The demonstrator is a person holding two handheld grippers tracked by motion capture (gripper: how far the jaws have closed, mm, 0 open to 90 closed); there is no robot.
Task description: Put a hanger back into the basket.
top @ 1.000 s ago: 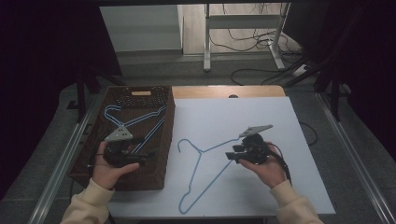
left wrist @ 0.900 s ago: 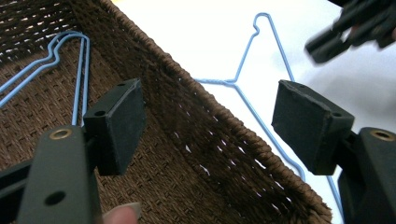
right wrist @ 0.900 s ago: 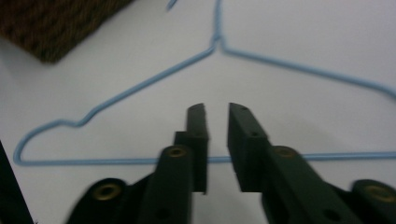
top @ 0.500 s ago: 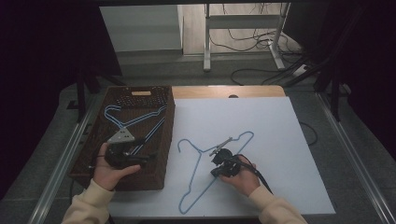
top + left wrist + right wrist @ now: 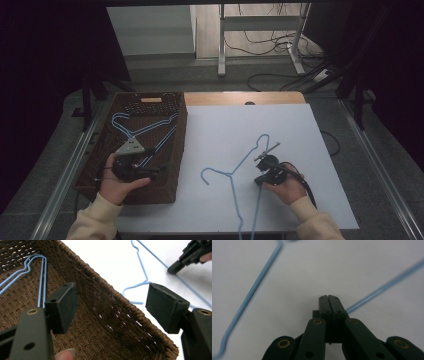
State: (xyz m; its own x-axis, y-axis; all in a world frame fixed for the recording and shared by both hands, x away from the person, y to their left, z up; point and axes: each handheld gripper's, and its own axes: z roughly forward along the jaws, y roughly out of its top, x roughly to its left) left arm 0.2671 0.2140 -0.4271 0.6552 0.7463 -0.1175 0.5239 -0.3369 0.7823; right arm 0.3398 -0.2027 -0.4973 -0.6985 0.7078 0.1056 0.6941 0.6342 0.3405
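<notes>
A blue wire hanger (image 5: 233,176) lies on the white sheet (image 5: 240,125) with its hook toward the basket. My right gripper (image 5: 258,179) is shut on its long bar. In the right gripper view the pads (image 5: 328,297) meet tight, and the blue wire (image 5: 384,288) runs in at their right side. My left gripper (image 5: 152,170) is held open over the wicker basket (image 5: 150,100). Its jaws (image 5: 110,300) stand wide with nothing between them, above the basket's right wall (image 5: 112,305). More blue hangers (image 5: 145,130) lie inside the basket.
The basket sits at the table's left, beside the white sheet. A strip of wooden tabletop (image 5: 240,97) shows at the far edge. Metal rails run along both sides of the table. A desk frame and cables stand on the floor behind it.
My right hand came down onto the hanger's bar with its jaws closed, then pulled right. The hanger swung with it, its lower end moving right. The left hand stayed put.
</notes>
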